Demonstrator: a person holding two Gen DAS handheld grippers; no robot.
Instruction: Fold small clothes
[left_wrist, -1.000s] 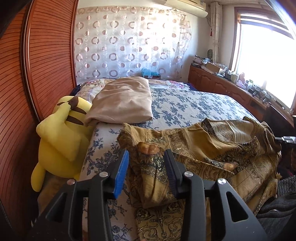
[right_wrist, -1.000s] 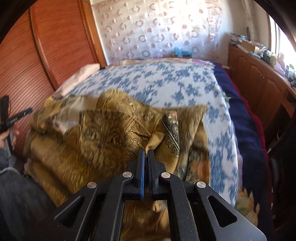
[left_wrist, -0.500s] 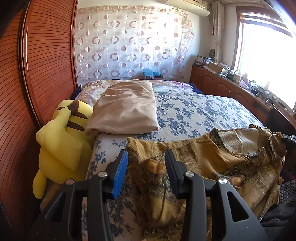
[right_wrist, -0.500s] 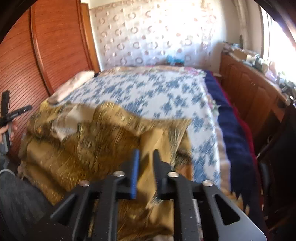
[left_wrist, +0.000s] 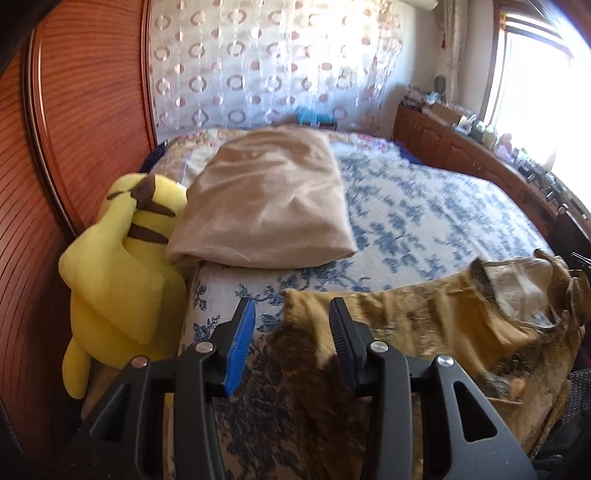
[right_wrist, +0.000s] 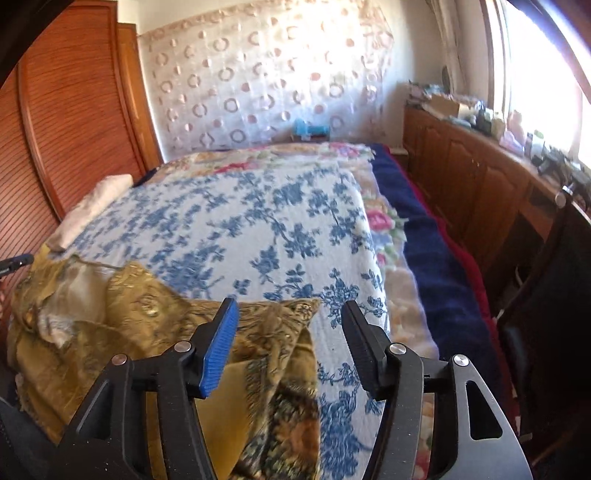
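Note:
A gold-brown patterned garment (left_wrist: 424, 325) lies spread along the near edge of the bed. In the left wrist view its left corner sits between the fingers of my left gripper (left_wrist: 291, 310), which stands open with the pads not pressing the cloth. In the right wrist view the garment (right_wrist: 147, 314) fills the lower left. Its right corner lies under my right gripper (right_wrist: 290, 314), whose jaws are opening and have let go of the fabric. The tip of the left gripper (right_wrist: 14, 262) peeks in at the left edge.
The blue-flowered bedspread (right_wrist: 258, 221) stretches beyond the garment. A folded beige blanket (left_wrist: 266, 203) and a yellow plush toy (left_wrist: 122, 266) sit by the slatted wooden panel (left_wrist: 74, 110). A navy blanket (right_wrist: 424, 258) and wooden cabinets (right_wrist: 461, 177) line the right side.
The right gripper's jaws went from shut on a fold of the garment to wide apart, and that corner now lies on the bed. Both grippers drifted outward to the garment's ends. The left jaws kept their gap.

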